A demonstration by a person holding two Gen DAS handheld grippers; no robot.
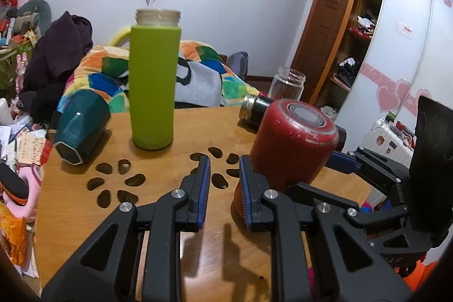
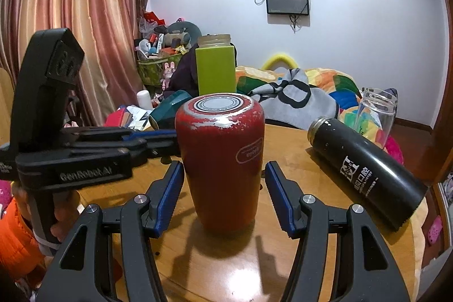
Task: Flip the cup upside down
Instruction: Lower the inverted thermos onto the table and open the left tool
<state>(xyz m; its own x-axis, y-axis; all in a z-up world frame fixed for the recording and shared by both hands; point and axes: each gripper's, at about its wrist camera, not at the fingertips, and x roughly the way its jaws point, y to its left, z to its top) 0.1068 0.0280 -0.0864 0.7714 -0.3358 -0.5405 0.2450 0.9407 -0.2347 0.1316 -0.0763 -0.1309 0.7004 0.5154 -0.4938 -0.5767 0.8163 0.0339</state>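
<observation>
A worn red cup (image 2: 220,160) stands upside down on the wooden table (image 2: 254,273), its grey base ring facing up. My right gripper (image 2: 225,183) is open, its blue-padded fingers (image 2: 170,188) either side of the cup with small gaps. In the left wrist view the red cup (image 1: 291,143) stands just right of my left gripper (image 1: 225,177), which is open and empty; its right finger (image 1: 249,188) is close beside the cup's lower wall. The left gripper also shows in the right wrist view (image 2: 158,140), left of the cup.
A tall green bottle (image 1: 153,81) stands upright at the table's back. A teal cup (image 1: 82,126) lies on its side at the left. A black flask (image 2: 365,169) lies on its side at the right, a clear glass jar (image 2: 376,109) behind it. Dark oval cut-outs (image 1: 119,183) mark the tabletop.
</observation>
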